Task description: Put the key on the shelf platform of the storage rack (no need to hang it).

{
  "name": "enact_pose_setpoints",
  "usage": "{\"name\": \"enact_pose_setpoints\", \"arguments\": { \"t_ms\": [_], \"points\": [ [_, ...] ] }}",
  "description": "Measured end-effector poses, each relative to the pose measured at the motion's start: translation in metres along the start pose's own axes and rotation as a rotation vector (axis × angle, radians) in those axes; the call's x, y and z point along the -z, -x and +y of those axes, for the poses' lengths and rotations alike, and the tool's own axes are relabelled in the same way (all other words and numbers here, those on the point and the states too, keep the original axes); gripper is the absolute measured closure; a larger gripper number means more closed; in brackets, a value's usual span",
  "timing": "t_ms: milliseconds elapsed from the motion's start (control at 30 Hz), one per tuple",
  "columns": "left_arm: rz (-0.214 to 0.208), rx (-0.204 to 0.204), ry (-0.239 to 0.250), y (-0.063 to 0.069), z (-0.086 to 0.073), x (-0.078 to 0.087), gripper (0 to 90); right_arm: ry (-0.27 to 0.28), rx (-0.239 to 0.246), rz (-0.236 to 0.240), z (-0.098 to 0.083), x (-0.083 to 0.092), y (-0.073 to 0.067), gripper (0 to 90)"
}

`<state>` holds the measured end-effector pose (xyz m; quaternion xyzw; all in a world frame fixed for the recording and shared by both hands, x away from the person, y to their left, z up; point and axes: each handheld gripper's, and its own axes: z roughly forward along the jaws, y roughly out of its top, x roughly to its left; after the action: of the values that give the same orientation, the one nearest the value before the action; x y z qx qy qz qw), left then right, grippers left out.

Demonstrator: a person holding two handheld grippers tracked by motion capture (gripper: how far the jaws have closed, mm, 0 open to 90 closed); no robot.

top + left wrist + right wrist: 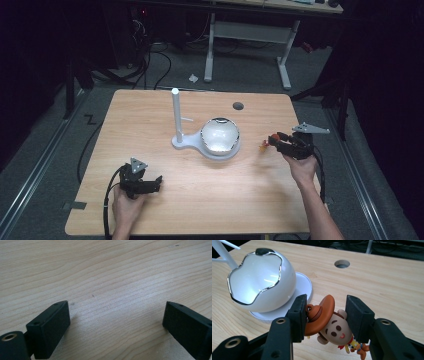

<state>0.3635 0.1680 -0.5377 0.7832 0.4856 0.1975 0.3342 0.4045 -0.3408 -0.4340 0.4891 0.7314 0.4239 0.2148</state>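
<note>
the right tool (324, 315) clamps a cowboy figurine (329, 326) near the white bowl (259, 287); the left tool (116, 322) gapes wide, empty.

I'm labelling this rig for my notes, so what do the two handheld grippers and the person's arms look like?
Both the left gripper and right gripper are black, with blocky rectangular jaws, brass-ringed screw holes, a grey three-cornered plate on top and a trailing black cable. The forearms are bare, with no sleeves in sight.

left tool (150, 183): black body, grey three-cornered plate on top, black cable trailing back, blocky black jaws with small screw holes | right tool (278, 140): black, grey three-cornered plate, black cable along forearm, brass-ringed holes in jaw arms | forearms bare, no sleeves visible
</note>
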Motion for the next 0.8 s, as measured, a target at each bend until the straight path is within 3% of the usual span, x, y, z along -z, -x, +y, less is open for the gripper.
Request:
{"name": "enact_pose_setpoints", "arguments": {
  "t_ms": [800],
  "points": [
    [0.000, 0.000, 0.001, 0.000, 0.000, 0.000, 7.9, 0.035, 0.026, 0.065, 0.033, 0.027, -0.015, 53.9]
  ]
}}
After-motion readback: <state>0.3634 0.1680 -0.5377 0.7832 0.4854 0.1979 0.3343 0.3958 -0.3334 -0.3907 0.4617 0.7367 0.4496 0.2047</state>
